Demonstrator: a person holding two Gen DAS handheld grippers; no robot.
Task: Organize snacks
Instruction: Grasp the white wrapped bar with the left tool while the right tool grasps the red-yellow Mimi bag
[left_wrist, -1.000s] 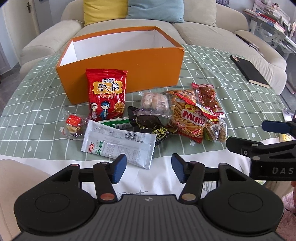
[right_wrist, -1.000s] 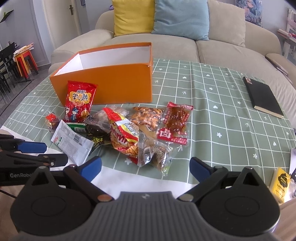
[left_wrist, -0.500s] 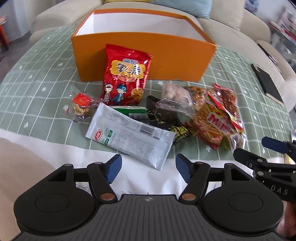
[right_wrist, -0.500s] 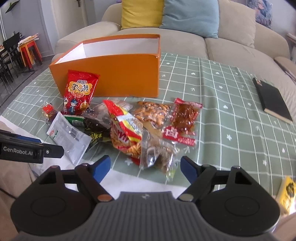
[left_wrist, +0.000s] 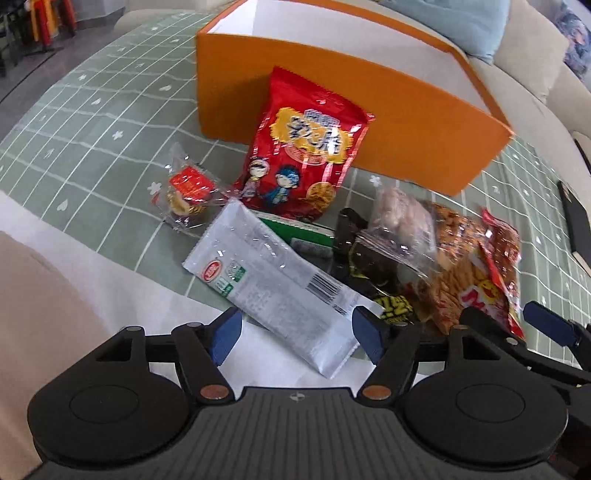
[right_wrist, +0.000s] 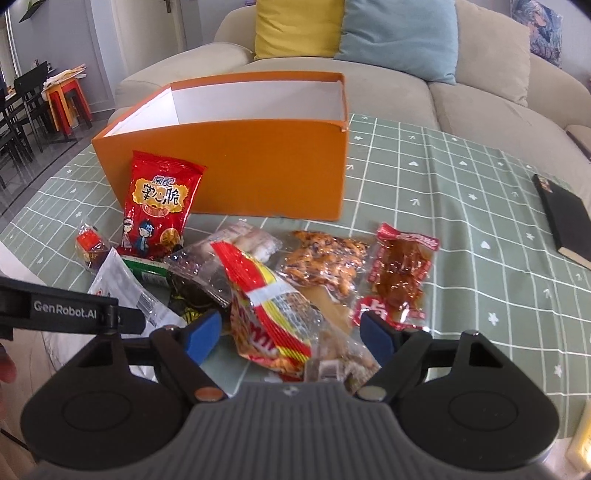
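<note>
Both tools spread wide, straddling packets' near edges: left tool (left_wrist: 297, 334) silver packet (left_wrist: 275, 280), right tool (right_wrist: 290, 332) Mimi bag (right_wrist: 269, 310).

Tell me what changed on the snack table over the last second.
Both grippers moved forward and down toward the pile. The left gripper now has its open jaws on either side of the white packet; the right gripper has its open jaws around the Mimi bag. Neither has closed or lifted anything. The snacks and the orange box stayed put.
</note>
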